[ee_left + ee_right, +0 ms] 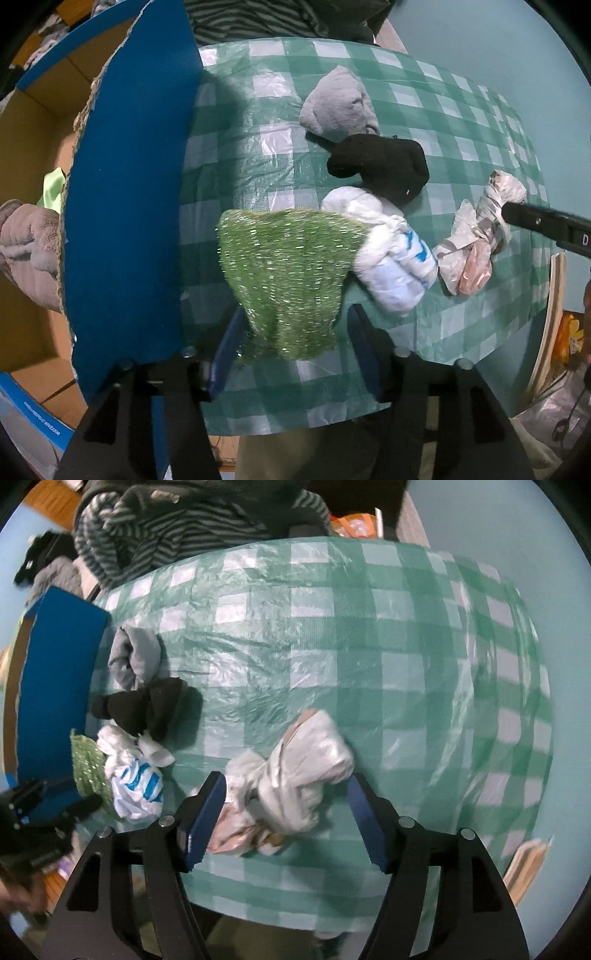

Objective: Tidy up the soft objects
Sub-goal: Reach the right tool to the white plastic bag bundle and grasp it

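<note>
Left gripper (pixel 295 343): jaws spread, pointing down at the checked tablecloth (pixel 461 122). Green glittery scrubber (pixel 288 280) sits between the pads, not pinched; whether it rests on the cloth or hangs just above it is hard to tell through the fisheye. Blue cardboard box (pixel 125 192) stands just beside it on the left, with a grey towel (pixel 29 251) already inside.

Right gripper (pixel 286 819): jaws spread, straddling the knotted white plastic bag (pixel 295 775), pads clear of it on both sides.

Other soft items in a row near the box: grey sock bundle (pixel 338 105), black sock bundle (pixel 380 166), blue-and-white bag bundle (pixel 391 254).

Handling judgement: the knotted bag looks light, crinkly and slippery, and it will collapse under the pads. Best hold is across the knot at its middle, where the film is bunched thick. The scrubber is springy and rough, so it should grip easily at any edge
</note>
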### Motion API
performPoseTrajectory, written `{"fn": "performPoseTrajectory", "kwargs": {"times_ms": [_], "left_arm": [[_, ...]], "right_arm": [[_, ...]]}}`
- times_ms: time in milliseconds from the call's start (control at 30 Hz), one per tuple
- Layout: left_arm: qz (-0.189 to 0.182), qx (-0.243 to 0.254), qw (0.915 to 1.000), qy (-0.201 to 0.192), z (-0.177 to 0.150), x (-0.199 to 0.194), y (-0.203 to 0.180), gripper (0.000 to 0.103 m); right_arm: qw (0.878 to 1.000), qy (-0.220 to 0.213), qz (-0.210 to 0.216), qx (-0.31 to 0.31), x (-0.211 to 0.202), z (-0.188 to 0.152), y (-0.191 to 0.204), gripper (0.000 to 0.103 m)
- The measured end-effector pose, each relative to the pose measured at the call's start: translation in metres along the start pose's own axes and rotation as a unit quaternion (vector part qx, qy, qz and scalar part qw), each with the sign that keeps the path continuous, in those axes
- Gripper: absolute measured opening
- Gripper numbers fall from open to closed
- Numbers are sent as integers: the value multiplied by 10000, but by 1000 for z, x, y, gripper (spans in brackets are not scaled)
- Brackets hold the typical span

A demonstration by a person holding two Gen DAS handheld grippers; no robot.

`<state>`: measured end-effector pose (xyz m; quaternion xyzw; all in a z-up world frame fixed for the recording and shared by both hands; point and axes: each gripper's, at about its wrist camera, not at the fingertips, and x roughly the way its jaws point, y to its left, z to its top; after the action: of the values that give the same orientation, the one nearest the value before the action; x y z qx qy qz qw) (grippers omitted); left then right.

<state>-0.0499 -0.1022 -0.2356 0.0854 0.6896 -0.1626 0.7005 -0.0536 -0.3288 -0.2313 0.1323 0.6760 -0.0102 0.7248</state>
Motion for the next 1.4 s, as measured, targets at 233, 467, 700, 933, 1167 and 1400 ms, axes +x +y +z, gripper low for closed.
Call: {"fn": "performPoseTrajectory", "kwargs": {"times_ms": [233,467,700,933,1167,1400], "left_arm": [[80,49,9998,171,4,13,-10,73],[549,29,9980,325,8,34,-13,73],[626,-234,9970,400,10,48,-2,73],[588,-411,9965,427,21,57,21,73],[463,-433,9975,302,23,58,33,71],[517,-68,9985,178,32,46,28,24]], "right_arm": [[9974,132,-35,714,3,-17,-14,69],[9945,173,-306,987,16,-17,-16,69],[9945,180,-340,969,22,-13,-11,69],[9962,292,-417,706,34,-12,-3,69],[9977,267,-530,336,33,-14,8,53],[9986,290,-444,85,29,-19,11,48]]}}
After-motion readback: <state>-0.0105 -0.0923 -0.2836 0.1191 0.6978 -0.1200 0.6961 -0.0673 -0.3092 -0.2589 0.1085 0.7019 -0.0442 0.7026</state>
